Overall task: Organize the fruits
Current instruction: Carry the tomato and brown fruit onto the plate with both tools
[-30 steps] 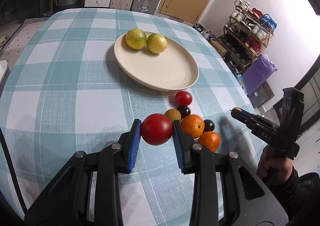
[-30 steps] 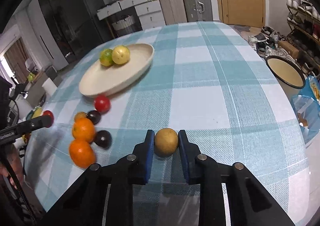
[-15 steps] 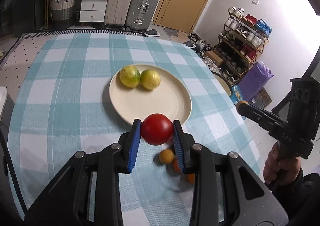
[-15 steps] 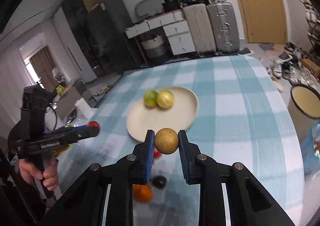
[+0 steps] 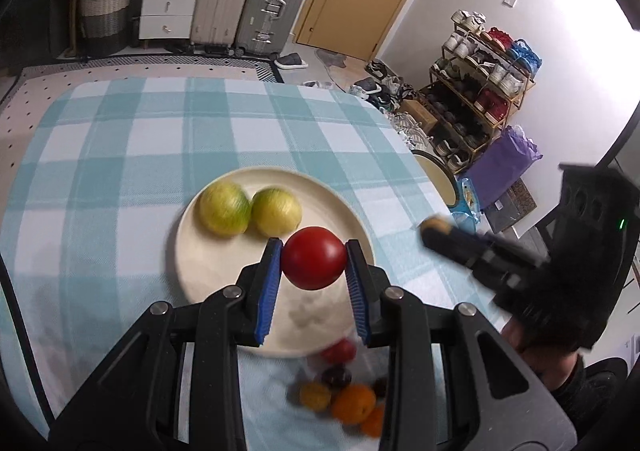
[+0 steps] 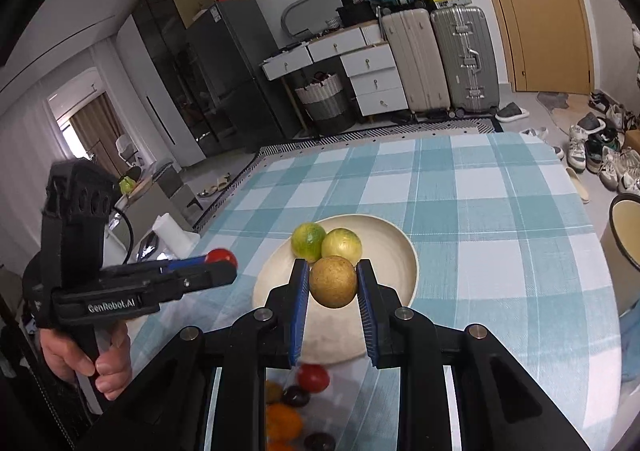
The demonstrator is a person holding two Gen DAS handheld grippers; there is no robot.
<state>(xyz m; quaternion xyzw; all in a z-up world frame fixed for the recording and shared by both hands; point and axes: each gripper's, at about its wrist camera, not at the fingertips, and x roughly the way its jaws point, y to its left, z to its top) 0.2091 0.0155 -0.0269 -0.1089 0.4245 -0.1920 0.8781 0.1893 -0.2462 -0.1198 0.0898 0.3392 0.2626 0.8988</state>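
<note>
With the left gripper clamped on a red tomato and the right gripper pinching a brown fruit mid-frame above the plate, both could collide or knock the two green-yellow fruits rolling.

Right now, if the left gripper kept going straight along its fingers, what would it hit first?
Probably the cream plate: the left gripper, shut on the red fruit, aims at its bare middle, near the two yellow-green fruits. Depth is uncertain.

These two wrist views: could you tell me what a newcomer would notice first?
The red tomato clamped in the left gripper above the cream plate, and the brown round fruit in the right gripper. Two yellow-green citrus fruits lie on the plate's far side.
</note>
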